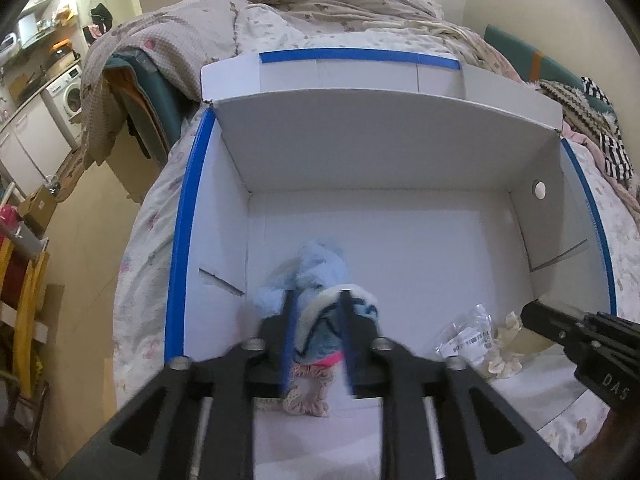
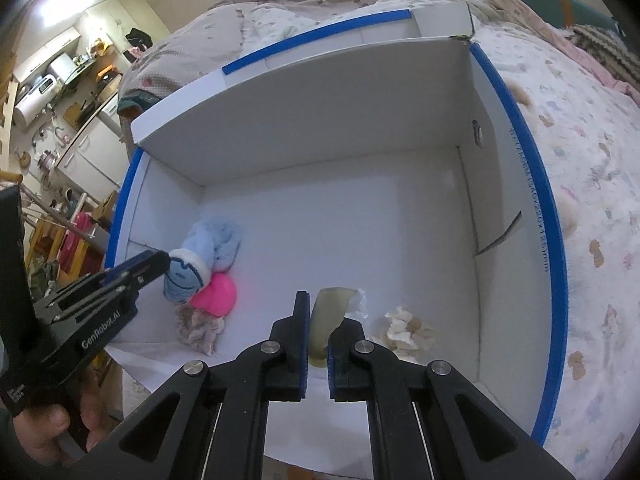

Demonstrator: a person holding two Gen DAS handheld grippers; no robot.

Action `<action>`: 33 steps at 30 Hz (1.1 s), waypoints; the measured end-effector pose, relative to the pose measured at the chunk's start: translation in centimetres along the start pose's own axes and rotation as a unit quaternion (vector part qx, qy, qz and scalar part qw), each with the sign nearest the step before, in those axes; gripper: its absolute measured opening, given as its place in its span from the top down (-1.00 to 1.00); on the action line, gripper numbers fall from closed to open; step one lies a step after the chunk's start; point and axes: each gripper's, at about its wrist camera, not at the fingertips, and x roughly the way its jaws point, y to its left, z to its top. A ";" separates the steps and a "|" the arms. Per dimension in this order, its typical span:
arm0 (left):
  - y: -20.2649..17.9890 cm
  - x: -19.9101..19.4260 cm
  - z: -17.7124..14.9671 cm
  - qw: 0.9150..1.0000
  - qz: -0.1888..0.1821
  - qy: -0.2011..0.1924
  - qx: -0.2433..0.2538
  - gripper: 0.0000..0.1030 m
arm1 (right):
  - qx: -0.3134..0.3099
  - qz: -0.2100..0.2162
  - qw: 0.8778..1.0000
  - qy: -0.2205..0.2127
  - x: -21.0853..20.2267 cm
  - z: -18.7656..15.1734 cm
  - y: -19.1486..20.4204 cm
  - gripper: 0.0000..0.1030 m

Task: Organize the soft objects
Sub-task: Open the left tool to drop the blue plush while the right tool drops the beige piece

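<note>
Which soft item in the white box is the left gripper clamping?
The fluffy light-blue plush, pinched by the left gripper. The pink round item, the floral scrunchie and the cream scrunchie lie loose on the box floor.

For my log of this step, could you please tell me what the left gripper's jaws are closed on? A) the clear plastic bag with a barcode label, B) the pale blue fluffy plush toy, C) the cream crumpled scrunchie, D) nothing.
B: the left gripper has its blue fingers pressed onto the pale blue fluffy plush toy, low inside the white cardboard box with blue taped edges.
</note>
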 end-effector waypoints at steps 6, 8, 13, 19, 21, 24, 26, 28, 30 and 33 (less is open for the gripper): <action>0.1 -0.1 -0.2 1.000 0.017 0.001 -0.003 -0.24 | 0.013 -0.004 1.000 -0.008 -0.1 0.2 -0.2 0.84; 0.0 -0.5 -0.2 1.000 0.018 -0.007 0.000 -0.30 | 0.015 -0.006 1.000 -0.014 -0.3 0.3 -0.3 0.76; -0.2 -0.7 -0.3 1.000 0.026 -0.008 0.008 -0.32 | 0.030 0.007 0.999 -0.034 -1.0 0.6 -0.6 -0.35; -0.1 -1.3 -0.4 0.999 0.028 -0.020 0.006 -0.33 | 0.028 0.014 0.997 -0.065 -2.1 0.9 -0.4 -0.55; -0.1 -1.4 -0.2 0.999 0.027 -0.024 0.005 -0.33 | 0.029 0.013 0.998 -0.060 -1.9 0.8 -0.5 -0.55; 0.0 -1.6 -0.1 0.999 0.029 -0.026 0.002 -0.33 | 0.033 0.013 0.998 -0.054 -1.7 0.8 -0.7 -0.55; 0.1 -1.7 -0.2 0.999 0.030 -0.026 0.001 -0.33 | 0.032 0.012 0.998 -0.055 -1.8 0.8 -0.6 -0.55; 0.2 -1.6 -0.1 0.999 0.029 -0.024 -0.002 -0.33 | 0.032 0.011 0.998 -0.054 -1.7 0.8 -0.8 -0.55; 0.3 -1.5 -0.1 0.999 0.030 -0.021 -0.003 -0.33 | 0.034 0.012 0.998 -0.052 -1.7 0.8 -0.8 -0.55; 0.3 -1.7 0.0 0.999 0.033 -0.023 -0.006 -0.33 | 0.036 0.011 0.998 -0.054 -1.8 0.9 -0.8 -0.55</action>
